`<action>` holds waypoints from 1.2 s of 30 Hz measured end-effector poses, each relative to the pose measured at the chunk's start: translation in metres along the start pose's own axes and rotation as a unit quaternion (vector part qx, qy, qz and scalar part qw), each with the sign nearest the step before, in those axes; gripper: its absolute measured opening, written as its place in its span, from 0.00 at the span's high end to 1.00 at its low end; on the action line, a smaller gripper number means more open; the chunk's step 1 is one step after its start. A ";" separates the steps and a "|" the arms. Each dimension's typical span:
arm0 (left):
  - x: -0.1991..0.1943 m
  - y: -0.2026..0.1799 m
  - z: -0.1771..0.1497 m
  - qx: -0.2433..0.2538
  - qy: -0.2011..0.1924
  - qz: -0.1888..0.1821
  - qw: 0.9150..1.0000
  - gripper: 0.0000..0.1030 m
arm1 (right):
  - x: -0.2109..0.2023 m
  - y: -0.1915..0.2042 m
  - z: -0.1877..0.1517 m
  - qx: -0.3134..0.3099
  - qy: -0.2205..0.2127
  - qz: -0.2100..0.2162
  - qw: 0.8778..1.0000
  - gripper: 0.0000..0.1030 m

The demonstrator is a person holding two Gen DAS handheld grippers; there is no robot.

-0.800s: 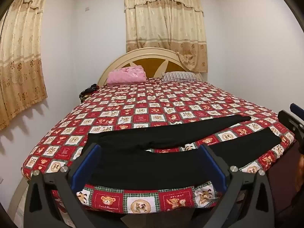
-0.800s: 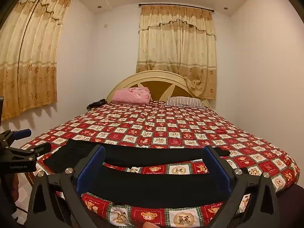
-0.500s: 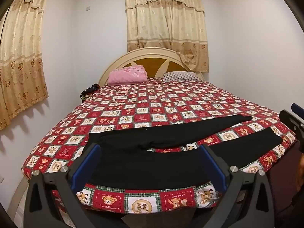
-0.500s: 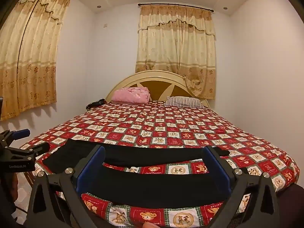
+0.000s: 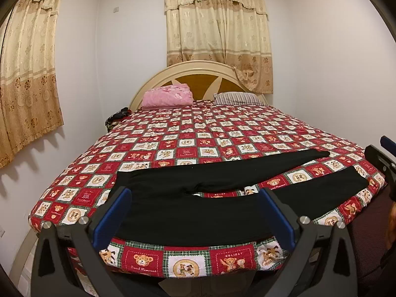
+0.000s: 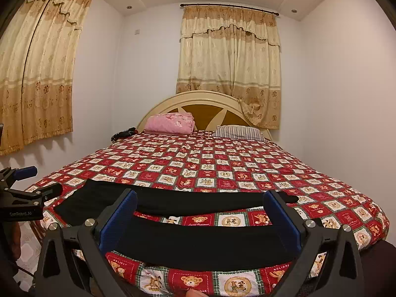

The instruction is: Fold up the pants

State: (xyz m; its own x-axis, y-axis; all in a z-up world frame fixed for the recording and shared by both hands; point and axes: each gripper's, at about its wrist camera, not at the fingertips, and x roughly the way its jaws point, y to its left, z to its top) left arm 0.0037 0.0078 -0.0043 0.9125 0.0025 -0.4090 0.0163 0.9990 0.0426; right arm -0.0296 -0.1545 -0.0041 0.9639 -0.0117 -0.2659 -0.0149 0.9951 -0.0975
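Black pants [image 5: 198, 212] lie flat across the foot of the bed, waist to the left, two legs spread apart to the right; they also show in the right wrist view [image 6: 205, 242]. My left gripper [image 5: 194, 216] is open, held just before the bed edge near the waist and seat. My right gripper [image 6: 200, 219] is open, held before the near leg. Each gripper shows at the edge of the other's view: the right one [image 5: 381, 158], the left one [image 6: 27, 188]. Neither touches the pants.
The bed has a red and white teddy-bear quilt [image 5: 198, 133]. A pink folded blanket [image 5: 168, 96] and a striped pillow [image 5: 235, 98] lie by the headboard. Dark items [image 5: 116, 118] sit at the far left edge. Curtains hang left and behind; walls are close.
Both grippers have drifted very slightly; the view is almost the same. The pants have not moved.
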 end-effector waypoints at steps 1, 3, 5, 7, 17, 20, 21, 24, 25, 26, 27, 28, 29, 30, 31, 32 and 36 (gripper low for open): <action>-0.001 -0.002 0.001 0.000 0.001 0.000 1.000 0.00 | 0.001 -0.002 -0.001 0.000 0.000 0.000 1.000 0.01; 0.000 -0.001 0.001 0.000 0.001 0.000 1.000 0.00 | 0.001 0.000 0.000 0.000 0.000 -0.001 1.000 0.01; -0.001 -0.002 0.001 0.000 0.001 0.001 1.000 0.00 | 0.000 0.001 0.000 -0.001 0.000 -0.001 1.000 0.01; -0.001 -0.002 0.001 0.000 0.001 0.001 1.000 0.00 | 0.001 0.000 0.000 0.000 0.000 -0.001 1.000 0.01; 0.002 0.005 -0.003 -0.001 0.001 0.002 1.000 0.00 | -0.002 0.002 0.002 -0.003 0.000 -0.003 1.000 0.01; 0.002 0.006 -0.003 -0.001 0.001 0.001 1.000 0.00 | -0.002 0.001 0.002 -0.002 0.000 -0.002 1.000 0.01; 0.002 0.006 -0.003 -0.001 0.001 0.001 1.000 0.00 | -0.002 0.001 0.002 -0.003 0.000 -0.002 1.000 0.01; 0.002 0.005 -0.003 -0.001 0.001 0.001 1.000 0.00 | -0.003 0.002 0.002 -0.003 0.000 -0.002 1.000 0.01; 0.001 0.004 -0.002 -0.001 0.001 0.001 1.000 0.00 | -0.002 0.001 0.001 -0.003 0.000 -0.002 1.000 0.01; 0.001 0.004 -0.002 -0.001 0.002 0.001 1.000 0.00 | -0.003 0.002 0.002 -0.003 0.000 -0.003 1.000 0.01; 0.002 0.005 -0.003 -0.001 0.002 0.001 1.000 0.00 | -0.003 0.002 0.002 -0.003 0.000 -0.002 1.000 0.01; 0.003 0.009 -0.003 -0.001 0.002 0.001 1.000 0.00 | -0.002 0.001 0.001 -0.004 0.000 -0.003 1.000 0.01; 0.002 0.007 -0.003 -0.001 0.002 0.001 1.000 0.00 | -0.003 0.002 0.002 -0.003 0.001 -0.002 1.000 0.01; 0.002 0.009 -0.005 -0.002 0.002 0.001 1.000 0.00 | -0.003 0.002 0.002 -0.003 0.001 -0.002 1.000 0.01; 0.002 0.011 -0.006 -0.002 0.002 0.001 1.000 0.00 | -0.003 0.001 0.001 -0.004 0.001 -0.002 1.000 0.01; 0.002 0.011 -0.006 -0.002 0.002 0.000 1.000 0.00 | -0.002 0.001 0.001 -0.004 0.001 -0.002 1.000 0.01; 0.002 0.010 -0.005 -0.002 0.002 0.001 1.000 0.00 | -0.002 0.001 0.001 -0.004 0.002 -0.002 1.000 0.01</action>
State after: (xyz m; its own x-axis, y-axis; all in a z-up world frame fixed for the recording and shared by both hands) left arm 0.0037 0.0179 -0.0097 0.9109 0.0041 -0.4126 0.0136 0.9991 0.0402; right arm -0.0312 -0.1530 -0.0026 0.9631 -0.0158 -0.2687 -0.0132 0.9943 -0.1058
